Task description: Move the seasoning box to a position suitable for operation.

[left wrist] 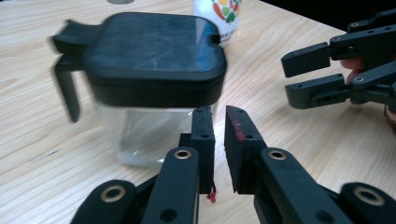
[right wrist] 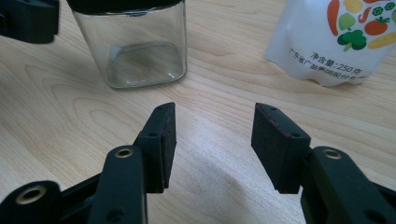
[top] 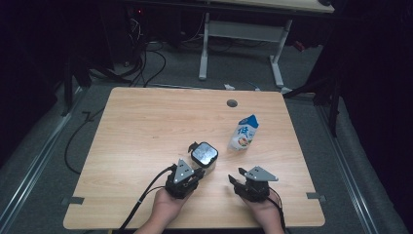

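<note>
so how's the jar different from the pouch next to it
The jar is clear glass with a flat black lid and looks empty; the pouch is opaque white with blue at the top and printed vegetables. The jar is squat and squarish, the pouch taller and narrowing to a peaked top. The jar sits right in front of the left tongs; the pouch is farther back on the table. Both stand upright, untouched.

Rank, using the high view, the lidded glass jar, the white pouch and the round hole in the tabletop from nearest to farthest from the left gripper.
1. Glass jar with black lid: just beyond the left gripper, slightly to its right.
2. White pouch with blue top: farther back and to the right, standing upright.
3. Round hole: farthest, near the table's far edge.
</note>
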{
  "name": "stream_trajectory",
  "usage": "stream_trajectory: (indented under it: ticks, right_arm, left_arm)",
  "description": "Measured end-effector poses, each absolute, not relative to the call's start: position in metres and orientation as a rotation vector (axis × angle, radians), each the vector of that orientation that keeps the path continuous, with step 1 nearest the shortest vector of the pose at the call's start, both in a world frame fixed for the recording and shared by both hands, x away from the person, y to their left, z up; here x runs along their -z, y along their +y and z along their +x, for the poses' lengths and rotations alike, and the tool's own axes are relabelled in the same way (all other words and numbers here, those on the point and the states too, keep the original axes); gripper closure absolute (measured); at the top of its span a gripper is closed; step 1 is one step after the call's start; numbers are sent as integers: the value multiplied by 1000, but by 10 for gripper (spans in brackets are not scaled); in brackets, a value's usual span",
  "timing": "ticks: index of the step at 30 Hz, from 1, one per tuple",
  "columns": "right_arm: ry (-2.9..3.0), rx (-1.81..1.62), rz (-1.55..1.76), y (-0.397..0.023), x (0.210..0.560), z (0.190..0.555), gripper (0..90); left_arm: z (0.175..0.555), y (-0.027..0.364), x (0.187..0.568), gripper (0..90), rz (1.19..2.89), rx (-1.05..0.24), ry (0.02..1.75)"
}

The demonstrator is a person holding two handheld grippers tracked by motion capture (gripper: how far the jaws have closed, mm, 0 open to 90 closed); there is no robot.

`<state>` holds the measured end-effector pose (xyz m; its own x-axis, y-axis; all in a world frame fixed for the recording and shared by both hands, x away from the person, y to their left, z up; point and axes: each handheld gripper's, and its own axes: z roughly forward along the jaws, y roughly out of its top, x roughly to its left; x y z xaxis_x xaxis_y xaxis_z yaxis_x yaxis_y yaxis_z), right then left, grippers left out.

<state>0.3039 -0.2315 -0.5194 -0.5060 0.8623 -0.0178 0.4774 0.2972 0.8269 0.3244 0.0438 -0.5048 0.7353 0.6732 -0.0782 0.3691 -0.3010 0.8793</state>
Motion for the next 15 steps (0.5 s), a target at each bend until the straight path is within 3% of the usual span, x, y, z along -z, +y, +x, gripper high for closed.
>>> stream_trajectory:
  ticks: [3,4,5,9,13,15]
  right_arm:
    - [2105,-1118,1179,-229,520,304,546]
    - [2107,-1116,1184,-225,520,304,631]
    - [2107,-1116,1184,-225,520,304,631]
    - [2075,-1122,1199,-212,519,315,900]
    - [2078,-1084,1192,-200,520,325,900]
    - [2084,-1067,1203,-194,521,328,900]
  left_arm:
    - [326,72,507,746,1930,-411,836]
    - [327,83,508,720,1929,-418,853]
    - [328,93,510,720,1927,-424,870]
    - [330,127,514,662,1945,-490,922]
    - [333,153,519,612,1906,-500,972]
    - [331,162,519,636,1875,-487,968]
